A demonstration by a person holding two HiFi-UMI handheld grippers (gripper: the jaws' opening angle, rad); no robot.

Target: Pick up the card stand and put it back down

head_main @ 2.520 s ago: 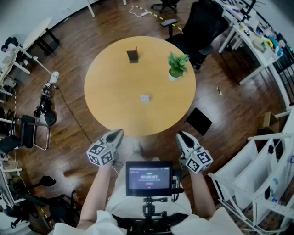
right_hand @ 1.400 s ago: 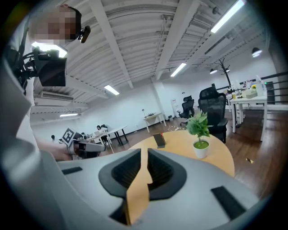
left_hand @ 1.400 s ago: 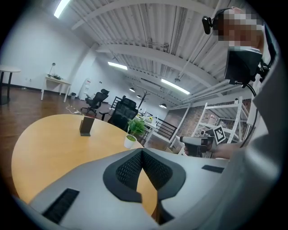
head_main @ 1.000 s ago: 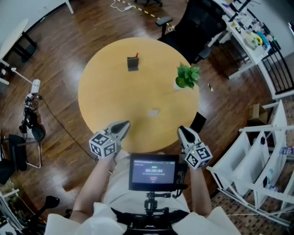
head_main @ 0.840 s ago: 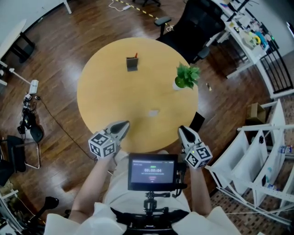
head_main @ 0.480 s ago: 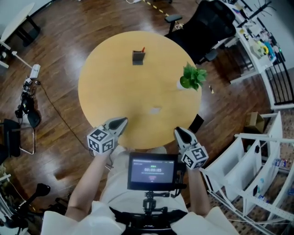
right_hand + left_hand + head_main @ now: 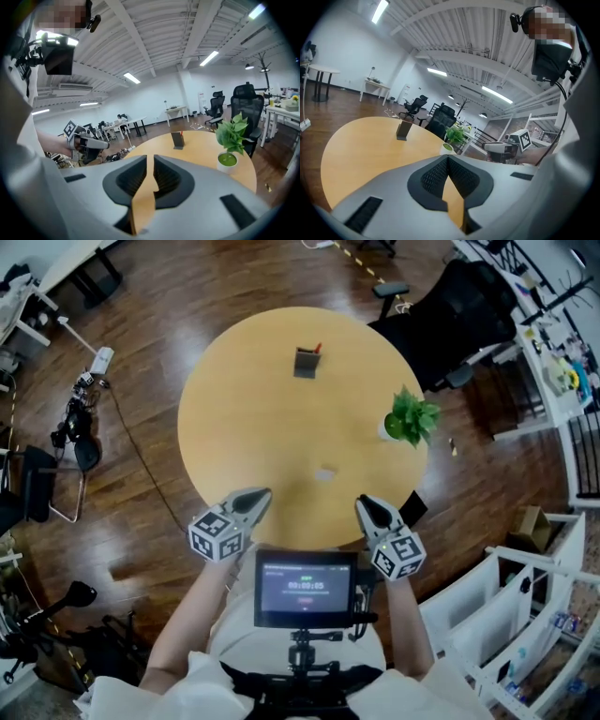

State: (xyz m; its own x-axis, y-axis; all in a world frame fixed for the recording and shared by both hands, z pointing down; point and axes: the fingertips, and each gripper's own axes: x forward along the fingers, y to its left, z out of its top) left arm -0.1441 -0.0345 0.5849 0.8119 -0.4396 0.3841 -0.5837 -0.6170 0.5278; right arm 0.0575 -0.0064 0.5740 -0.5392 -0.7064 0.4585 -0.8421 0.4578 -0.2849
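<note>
The card stand (image 7: 306,363), a small dark grey holder with a red bit sticking out, stands upright at the far side of the round wooden table (image 7: 253,409). It also shows in the left gripper view as the card stand (image 7: 404,130) and in the right gripper view as the card stand (image 7: 177,140). Both grippers hover at the table's near edge, far from it. My left gripper (image 7: 259,493) is shut and empty, its pads meeting in its own view (image 7: 448,157). My right gripper (image 7: 362,502) holds nothing; its pads stand a thin slit apart (image 7: 150,157).
A potted green plant (image 7: 410,418) sits at the table's right edge. A small white item (image 7: 325,472) lies near the front middle. A black office chair (image 7: 459,306) stands behind the table, white shelving (image 7: 506,615) is to the right, and a screen (image 7: 305,589) hangs at my chest.
The head view has swung, so the table and card stand sit further right in the picture. Both grippers keep their place at the near edge, jaws unchanged.
</note>
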